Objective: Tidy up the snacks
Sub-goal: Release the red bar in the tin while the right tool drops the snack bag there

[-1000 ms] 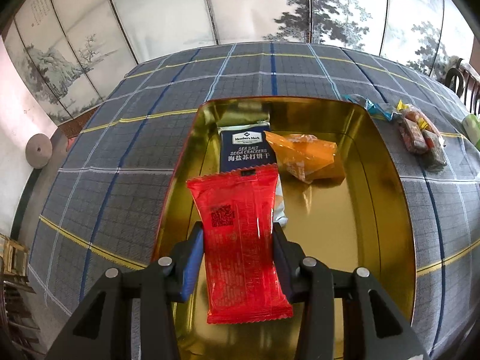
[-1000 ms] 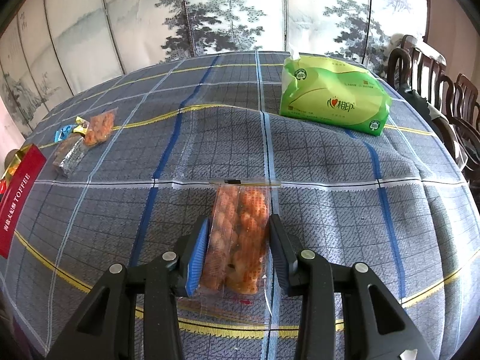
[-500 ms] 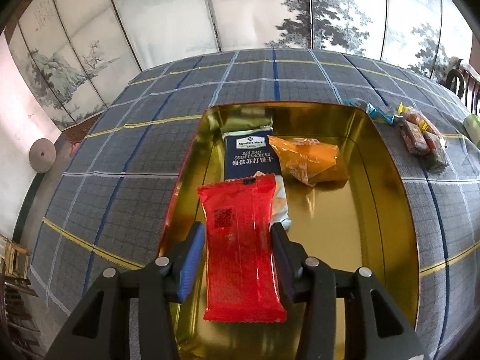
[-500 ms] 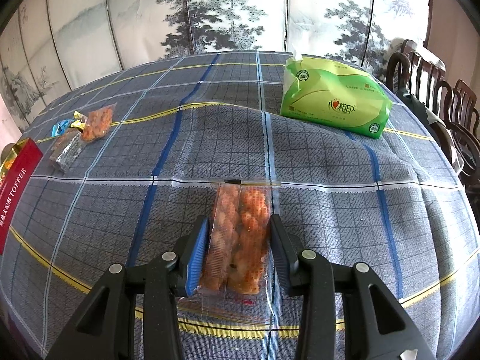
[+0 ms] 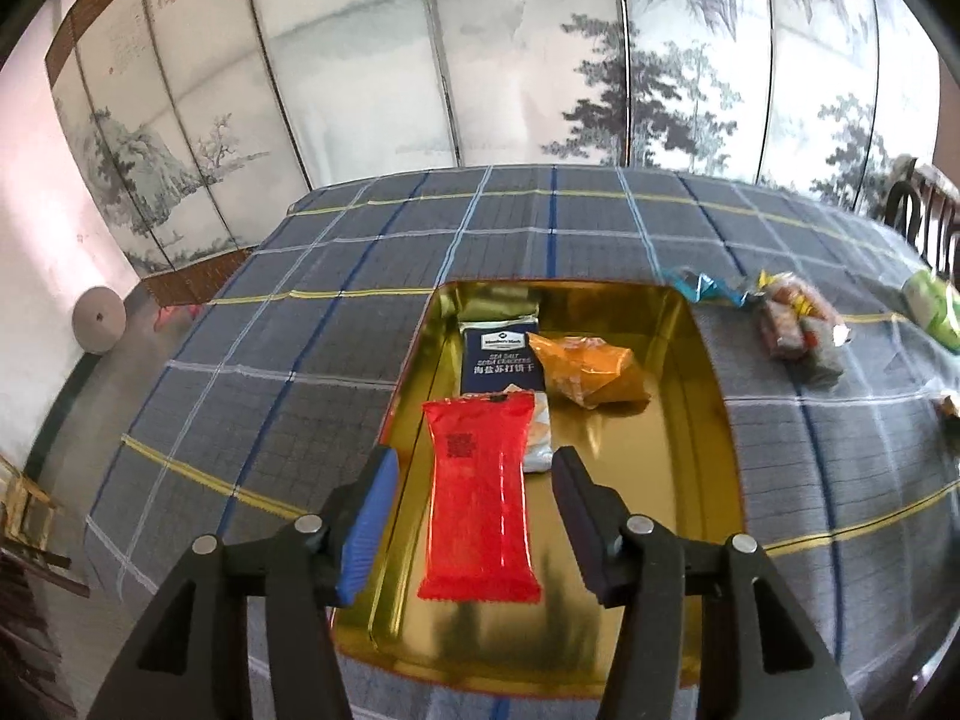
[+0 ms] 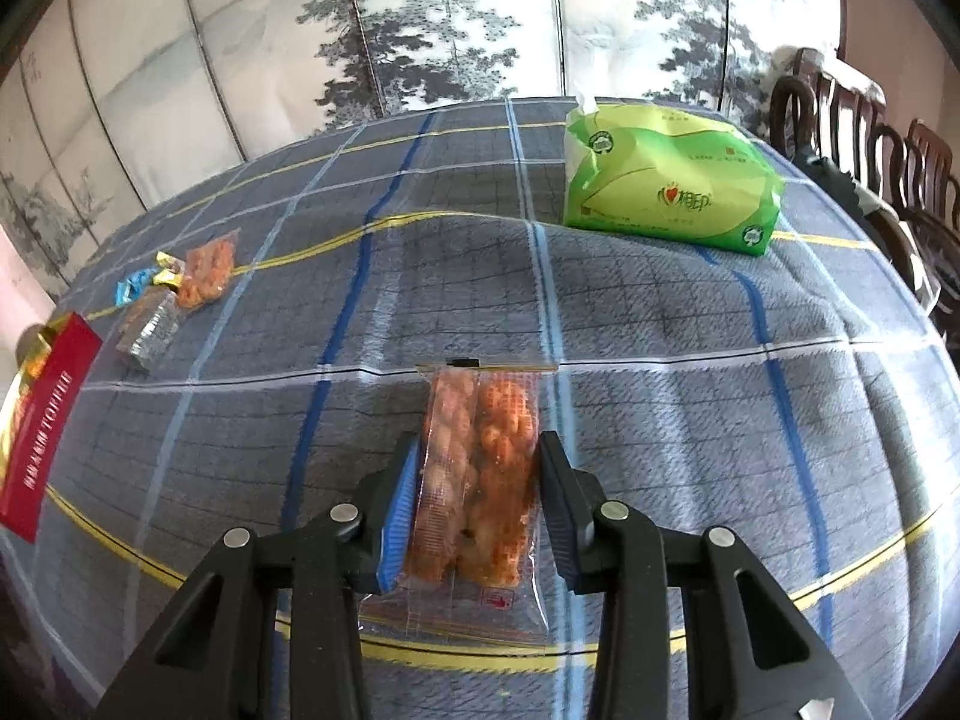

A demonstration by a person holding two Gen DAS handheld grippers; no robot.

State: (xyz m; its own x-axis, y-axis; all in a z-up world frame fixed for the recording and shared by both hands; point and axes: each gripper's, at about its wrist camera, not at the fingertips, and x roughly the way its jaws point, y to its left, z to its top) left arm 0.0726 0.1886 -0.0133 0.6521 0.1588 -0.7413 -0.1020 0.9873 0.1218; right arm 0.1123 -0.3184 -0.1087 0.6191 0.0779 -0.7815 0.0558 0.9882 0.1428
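A red snack packet (image 5: pixel 480 492) lies flat in the gold tin (image 5: pixel 708 408), beside a blue cracker pack (image 5: pixel 501 354) and an orange bag (image 5: pixel 591 369). My left gripper (image 5: pixel 474 468) hangs above the packet with its jaws opening; both pads stand clear of the wrapper's sides. In the right wrist view, my right gripper (image 6: pixel 478 468) is shut on a clear bag of fried twists (image 6: pixel 480 474), which rests on the plaid tablecloth.
Several loose snacks (image 6: pixel 174 294) lie at the table's left, near the tin's red side (image 6: pixel 45 420); the same snacks (image 5: pixel 792 324) show right of the tin. A green tissue pack (image 6: pixel 666 186) stands at the back right. Dark wooden chairs (image 6: pixel 870 144) line the right edge.
The left gripper let go of the red packet, spread its jaws and rose away; the packet now lies in the tin. The right gripper stayed put on the twists bag.
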